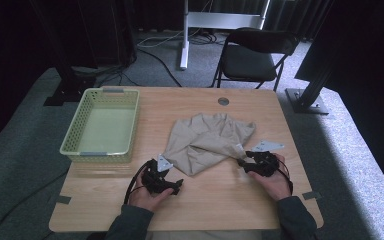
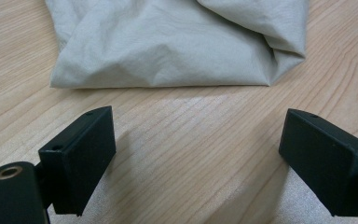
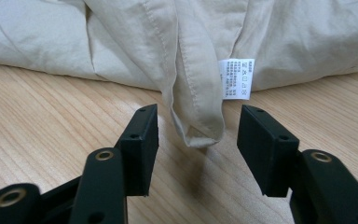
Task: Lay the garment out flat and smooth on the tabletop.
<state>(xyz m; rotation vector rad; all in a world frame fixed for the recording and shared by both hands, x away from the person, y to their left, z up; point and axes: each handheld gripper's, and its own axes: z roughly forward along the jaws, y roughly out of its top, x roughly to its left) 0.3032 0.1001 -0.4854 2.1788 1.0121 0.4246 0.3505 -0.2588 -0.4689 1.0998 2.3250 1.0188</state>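
A crumpled beige garment [image 1: 207, 142] lies in the middle of the wooden table [image 1: 215, 200]. My left gripper [image 1: 162, 180] is open just short of the cloth's near left edge [image 2: 168, 56], with bare wood between its jaws. My right gripper [image 1: 250, 162] is open at the garment's right corner. In the right gripper view a seamed tip of the cloth [image 3: 198, 126] hangs between the two jaws, apart from both pads, and a white care label [image 3: 236, 78] shows just beyond.
A pale green plastic basket [image 1: 101, 126] stands empty at the table's left. A round grommet [image 1: 223, 101] sits near the far edge. Behind the table are a black folding chair [image 1: 252, 55] and a white stand [image 1: 185, 35].
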